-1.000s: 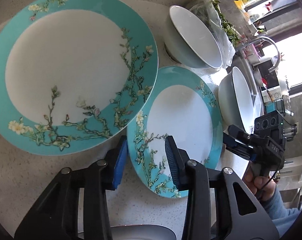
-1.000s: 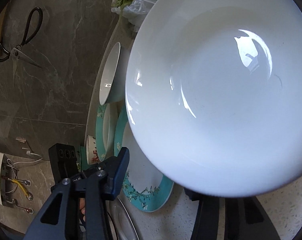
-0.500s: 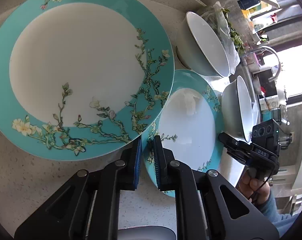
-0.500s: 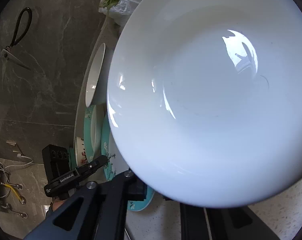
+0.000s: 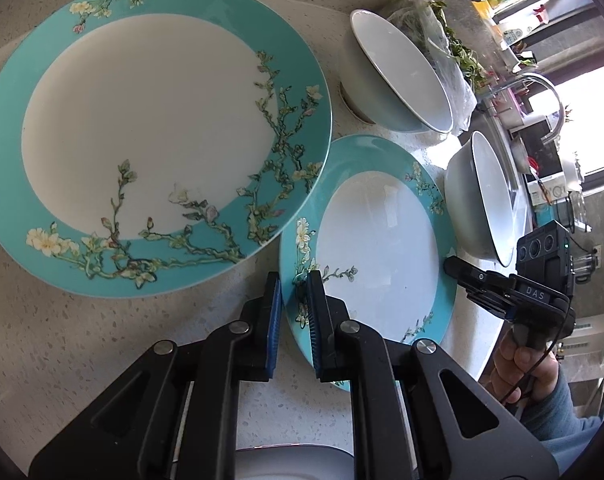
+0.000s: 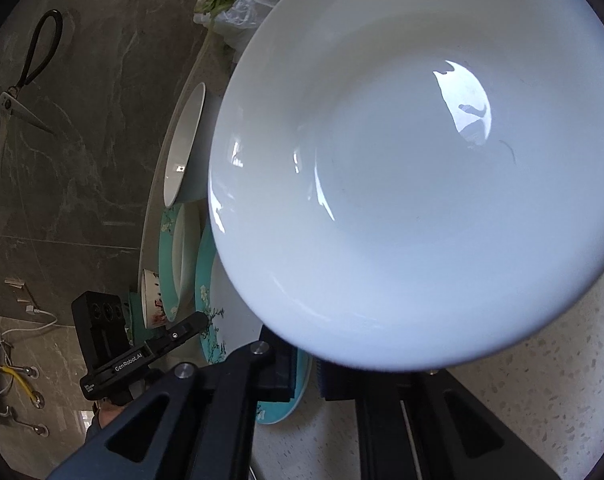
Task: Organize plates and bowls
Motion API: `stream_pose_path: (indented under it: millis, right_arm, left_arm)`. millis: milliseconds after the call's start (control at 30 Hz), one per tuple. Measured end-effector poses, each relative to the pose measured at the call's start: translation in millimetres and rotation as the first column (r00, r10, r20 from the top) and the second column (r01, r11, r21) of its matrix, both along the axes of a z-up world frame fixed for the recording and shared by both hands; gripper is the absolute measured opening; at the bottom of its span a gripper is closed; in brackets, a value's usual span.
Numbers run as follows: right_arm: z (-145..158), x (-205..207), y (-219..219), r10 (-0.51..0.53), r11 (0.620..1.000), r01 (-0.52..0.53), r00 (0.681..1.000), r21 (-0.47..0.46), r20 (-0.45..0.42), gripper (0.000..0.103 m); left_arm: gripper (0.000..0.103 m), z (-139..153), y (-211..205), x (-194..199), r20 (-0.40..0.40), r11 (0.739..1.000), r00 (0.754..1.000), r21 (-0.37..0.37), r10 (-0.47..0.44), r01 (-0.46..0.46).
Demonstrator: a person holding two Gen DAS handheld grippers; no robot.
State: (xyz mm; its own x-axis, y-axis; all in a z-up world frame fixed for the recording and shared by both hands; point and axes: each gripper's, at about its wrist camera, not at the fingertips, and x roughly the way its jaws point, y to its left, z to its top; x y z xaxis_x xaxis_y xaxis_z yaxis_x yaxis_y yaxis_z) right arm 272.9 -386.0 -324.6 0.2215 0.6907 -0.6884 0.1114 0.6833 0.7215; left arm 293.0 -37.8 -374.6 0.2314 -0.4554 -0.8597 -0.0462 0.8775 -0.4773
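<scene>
My left gripper (image 5: 293, 284) is shut on the near left rim of the small teal blossom plate (image 5: 382, 240), with one blue pad under the rim and one on top. The large teal blossom plate (image 5: 141, 120) lies flat on the counter to its left, and their rims nearly meet. My right gripper (image 6: 306, 362) is shut on the near rim of a white bowl (image 6: 402, 160) that fills its view. In the left wrist view this bowl (image 5: 490, 196) stands tilted at the small plate's right edge. A second white bowl (image 5: 402, 72) rests farther back.
A plastic bag of greens (image 5: 434, 40) lies behind the far bowl, with a faucet (image 5: 542, 92) beyond it. A small cup with a red pattern (image 6: 151, 300) stands by the plates. Scissors (image 6: 17, 92) hang on the dark wall. The speckled counter (image 5: 61, 340) ends just right of the bowls.
Both grippers have gone from open to shut: the left on the small plate's rim, the right on the white bowl's rim. The bowl has shifted slightly in the right wrist view.
</scene>
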Motion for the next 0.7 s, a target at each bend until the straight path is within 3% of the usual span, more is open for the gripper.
stream_pose_path:
  millis: [700]
  right_arm:
    - [19.2,-6.5,8.9,0.048,0.998,-0.044,0.996,-0.044,0.075,0.010]
  left_arm:
    - [0.010,6.0,-3.7,-8.1,0.041,1.000,0.999,-0.020,-0.009,0.009]
